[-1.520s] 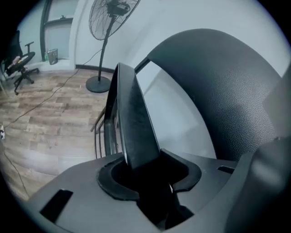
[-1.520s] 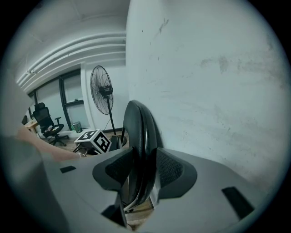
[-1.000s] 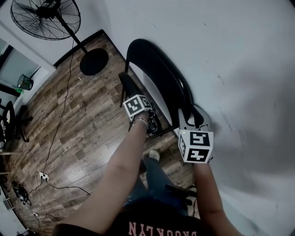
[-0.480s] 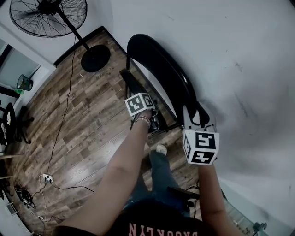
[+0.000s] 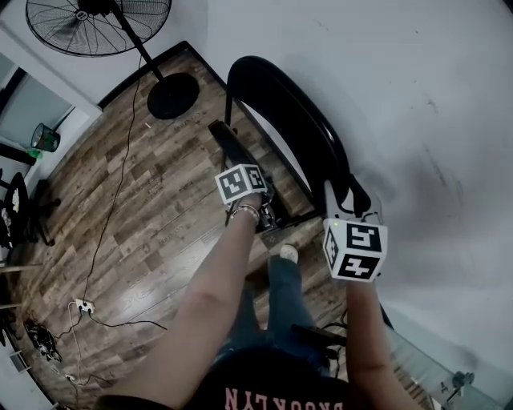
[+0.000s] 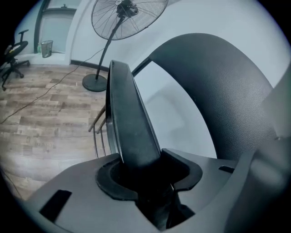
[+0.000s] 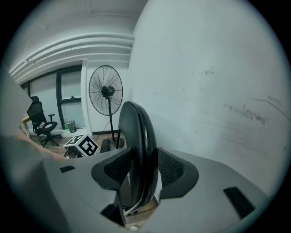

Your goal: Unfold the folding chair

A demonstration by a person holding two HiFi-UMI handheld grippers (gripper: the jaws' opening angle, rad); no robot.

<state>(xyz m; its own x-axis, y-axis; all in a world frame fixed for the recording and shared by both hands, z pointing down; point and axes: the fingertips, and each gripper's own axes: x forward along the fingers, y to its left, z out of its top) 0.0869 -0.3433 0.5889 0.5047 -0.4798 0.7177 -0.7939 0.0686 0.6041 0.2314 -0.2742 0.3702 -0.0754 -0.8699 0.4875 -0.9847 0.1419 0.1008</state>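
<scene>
We see the black folding chair (image 5: pixel 298 122) standing on the wooden floor (image 5: pixel 144 208) just beside the white wall (image 5: pixel 401 96), with both of our grippers on it. The left gripper (image 6: pixel 145 173) has its jaws pinched on the near edge of the seat (image 6: pixel 132 127), which rises steeply away from the jaws and shows edge-on. Pale wall shows through a gap between the seat and the curved backrest (image 7: pixel 141 136). The right gripper (image 7: pixel 143 168) grips the rounded rim of that backrest. Its jaws have just eased a little wider, yet the rim sits between them with the ribbed pads against both of its faces. In the head view our two forearms reach forward and down, the left one toward the seat and the right one nearer the wall, and one shoe (image 5: pixel 287 253) shows on the floor below the chair. From the right gripper view the left gripper's marker cube appears low at the left of the backrest. Farther off, a standing fan (image 5: pixel 96 24) rests on its round base, and a thin cable (image 5: pixel 112 200) runs across the planks to a power strip (image 5: pixel 78 305). An office chair (image 7: pixel 41 120) and a small waste bin (image 7: pixel 71 126) stand by the far windows.
</scene>
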